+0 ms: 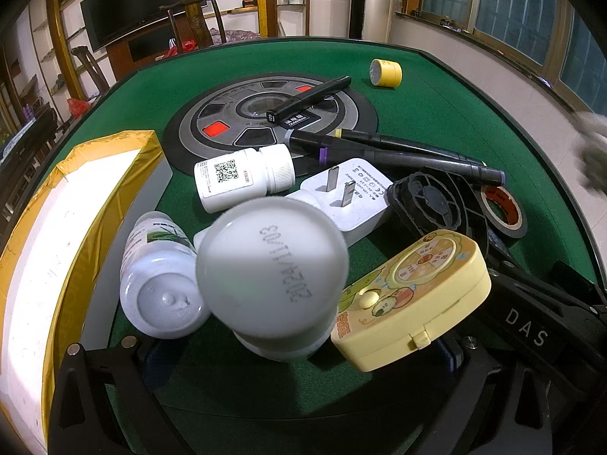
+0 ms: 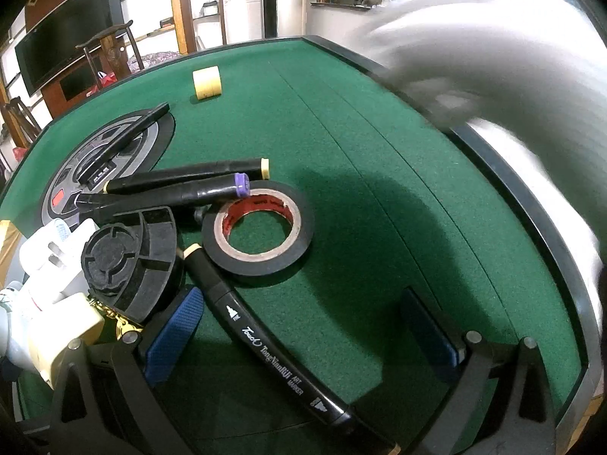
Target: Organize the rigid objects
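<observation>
Left claw clenched on white bottle, base facing lens with date stamp showing. My guess: lifted clear of pile, headed for foam box at left edge of frame.

Right claw released, blue pads wide apart, art marker lying between them on green bench. Looks lined up for grab, not gripping yet.

Left view only: box, QR-label bottle, yellow cartoon case.

Right view only: full black tape roll, plus blurry pale sleeve upper right.
</observation>
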`<state>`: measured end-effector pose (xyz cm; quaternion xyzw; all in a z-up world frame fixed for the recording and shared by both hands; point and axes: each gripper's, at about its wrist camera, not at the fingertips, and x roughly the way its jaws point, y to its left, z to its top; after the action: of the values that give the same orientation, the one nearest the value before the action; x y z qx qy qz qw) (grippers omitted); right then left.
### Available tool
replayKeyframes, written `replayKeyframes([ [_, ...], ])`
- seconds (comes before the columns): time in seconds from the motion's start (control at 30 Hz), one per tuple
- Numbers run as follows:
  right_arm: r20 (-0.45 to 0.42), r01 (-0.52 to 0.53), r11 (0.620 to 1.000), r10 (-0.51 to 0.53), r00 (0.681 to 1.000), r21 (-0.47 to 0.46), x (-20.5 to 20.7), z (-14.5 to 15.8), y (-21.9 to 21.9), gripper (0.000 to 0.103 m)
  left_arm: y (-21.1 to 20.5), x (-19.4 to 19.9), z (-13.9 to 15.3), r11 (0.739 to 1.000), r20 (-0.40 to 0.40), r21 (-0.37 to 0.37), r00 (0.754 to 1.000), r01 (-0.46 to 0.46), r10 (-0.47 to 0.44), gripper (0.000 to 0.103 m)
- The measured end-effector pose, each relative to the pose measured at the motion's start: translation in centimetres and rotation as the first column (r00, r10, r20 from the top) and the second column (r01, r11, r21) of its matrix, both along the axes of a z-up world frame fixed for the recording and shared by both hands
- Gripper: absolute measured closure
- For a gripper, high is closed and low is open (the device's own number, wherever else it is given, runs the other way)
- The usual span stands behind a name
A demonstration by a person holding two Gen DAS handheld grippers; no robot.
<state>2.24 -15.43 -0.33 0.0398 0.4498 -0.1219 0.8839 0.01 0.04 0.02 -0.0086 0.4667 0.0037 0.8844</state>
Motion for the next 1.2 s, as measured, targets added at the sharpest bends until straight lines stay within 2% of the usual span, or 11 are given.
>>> replayKeyframes([
  [0.8,-0.002,0.0,1.0,0.0,1.0,0.001,0.1,0.0,0.0,0.0,-0.2,0.0,-0.1,1.0,-0.004,0.003,1.0,0.0,0.0,0.0],
  [1.0,-0.047,-0.085,0.996,0.086,0.995,0.011,-0.2,-0.1,-0.1,0.0,0.0,-1.2,0.0,0.997,-0.08,-0.001,0.993,0.081,-0.081,0.0],
  [1.07,-0.061,-0.124,0.992,0.125,0.99,0.02,-0.6,0.2,-0.1,0.0,-0.1,-1.9,0.0,0.993,-0.082,-0.003,0.99,0.115,-0.114,0.0],
  [1.2,-0.106,-0.173,0.985,0.175,0.979,0.025,-0.9,0.2,0.1,0.0,-0.1,-1.9,0.1,0.992,-0.087,0.003,0.988,0.126,-0.125,0.0],
])
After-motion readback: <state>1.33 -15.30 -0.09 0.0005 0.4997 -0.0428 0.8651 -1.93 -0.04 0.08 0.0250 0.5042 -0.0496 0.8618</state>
